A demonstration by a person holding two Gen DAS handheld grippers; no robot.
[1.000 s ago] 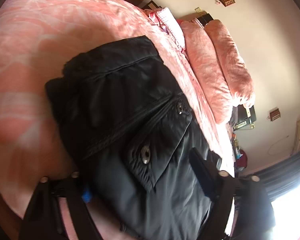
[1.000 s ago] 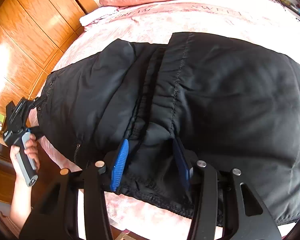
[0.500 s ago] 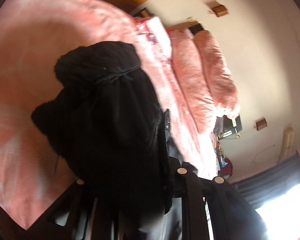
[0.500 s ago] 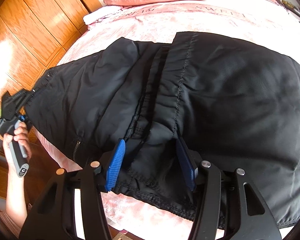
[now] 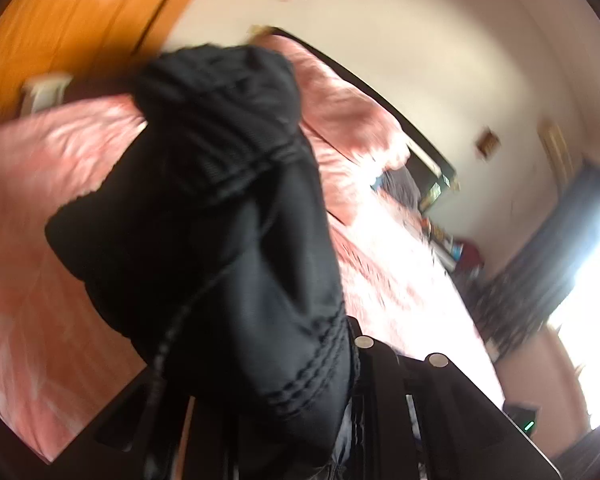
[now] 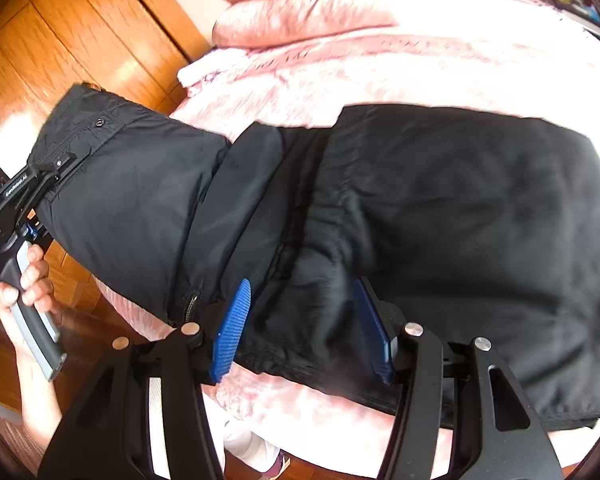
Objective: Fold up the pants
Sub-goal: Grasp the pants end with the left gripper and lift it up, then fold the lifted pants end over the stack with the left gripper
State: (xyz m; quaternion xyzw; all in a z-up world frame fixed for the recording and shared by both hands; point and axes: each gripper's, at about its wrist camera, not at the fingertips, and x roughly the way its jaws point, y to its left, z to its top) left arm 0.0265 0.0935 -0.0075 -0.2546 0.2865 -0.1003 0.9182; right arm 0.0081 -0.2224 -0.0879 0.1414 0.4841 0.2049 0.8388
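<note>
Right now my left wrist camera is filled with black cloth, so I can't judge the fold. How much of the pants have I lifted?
Observer: Only the end clamped in the left gripper is off the bed. The rest of the pants lies spread on it.
Operator: Where is the right gripper?
Observer: The right gripper straddles the near edge of the pants, with its blue pads apart and cloth loose between them.
Operator: Which end am I holding?
Observer: The one with a snap button, which shows just above your grip.
</note>
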